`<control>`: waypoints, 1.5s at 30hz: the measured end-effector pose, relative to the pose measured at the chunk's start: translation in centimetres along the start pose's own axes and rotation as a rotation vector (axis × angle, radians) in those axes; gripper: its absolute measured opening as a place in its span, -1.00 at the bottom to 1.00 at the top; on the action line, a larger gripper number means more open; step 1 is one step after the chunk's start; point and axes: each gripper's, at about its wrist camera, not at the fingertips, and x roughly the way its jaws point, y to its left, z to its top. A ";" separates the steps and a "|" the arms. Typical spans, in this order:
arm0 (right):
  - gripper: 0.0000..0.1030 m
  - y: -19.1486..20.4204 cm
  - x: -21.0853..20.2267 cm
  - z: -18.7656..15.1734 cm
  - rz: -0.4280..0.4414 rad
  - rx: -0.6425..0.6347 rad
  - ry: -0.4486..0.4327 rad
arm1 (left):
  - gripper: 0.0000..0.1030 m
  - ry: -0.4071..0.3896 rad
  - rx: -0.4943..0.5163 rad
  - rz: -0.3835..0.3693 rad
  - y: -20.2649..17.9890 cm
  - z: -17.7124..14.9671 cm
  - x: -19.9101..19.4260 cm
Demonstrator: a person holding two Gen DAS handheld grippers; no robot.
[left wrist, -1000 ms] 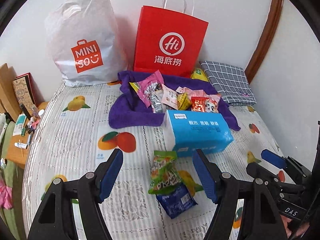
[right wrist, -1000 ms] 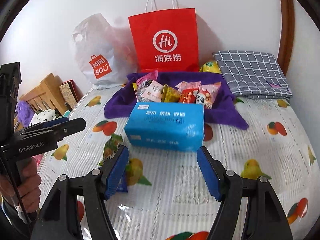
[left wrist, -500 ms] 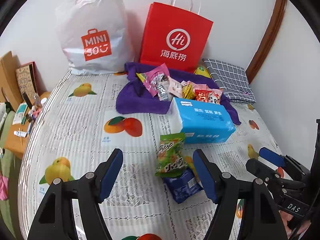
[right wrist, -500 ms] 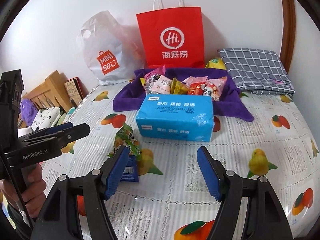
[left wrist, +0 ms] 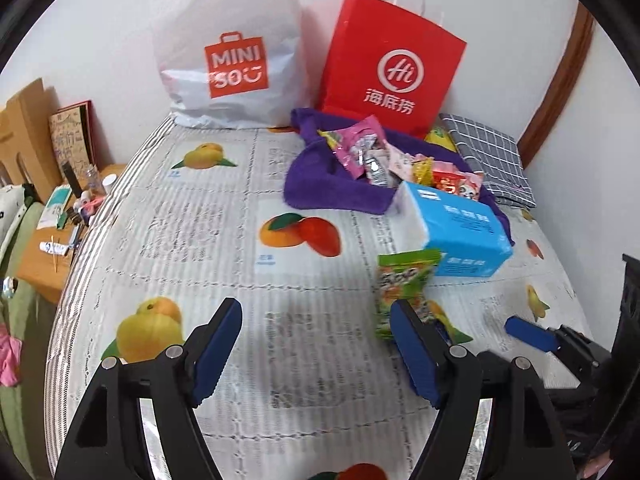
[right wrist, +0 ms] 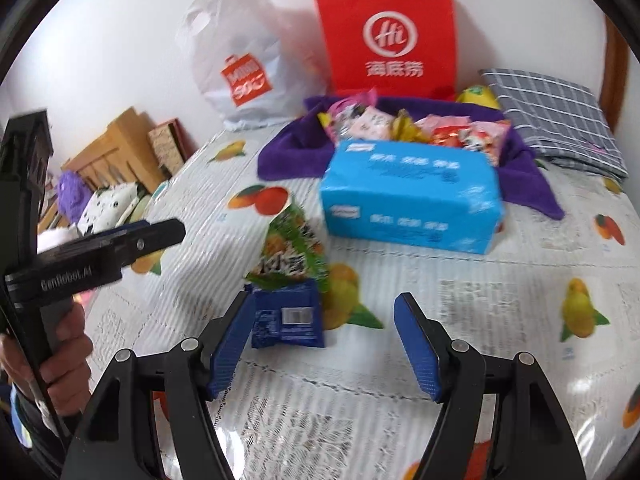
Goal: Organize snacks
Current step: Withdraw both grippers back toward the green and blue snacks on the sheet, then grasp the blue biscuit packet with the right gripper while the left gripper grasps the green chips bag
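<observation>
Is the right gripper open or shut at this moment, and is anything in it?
Open and empty. The right gripper has its blue pads spread wide over the bedsheet; the blue snack packet lies by its left pad, not clamped.

far left: white Miniso bag (left wrist: 232,60), against wall
far centre: red paper bag (left wrist: 394,68), upright
far right: grey checked cloth (left wrist: 492,156), folded
bed: fruit-print cover (left wrist: 192,248)
left, off bed: wooden bedside table (left wrist: 44,252), small clutter

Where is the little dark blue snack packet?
In the right wrist view, the blue packet lies on the bed just left of centre, partly under the green snack bag, in front of the tissue pack.
</observation>
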 end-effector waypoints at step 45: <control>-0.11 -12.6 1.2 -1.3 -0.265 0.163 -0.063 | 0.45 0.085 0.081 -0.058 -7.1 -0.2 7.8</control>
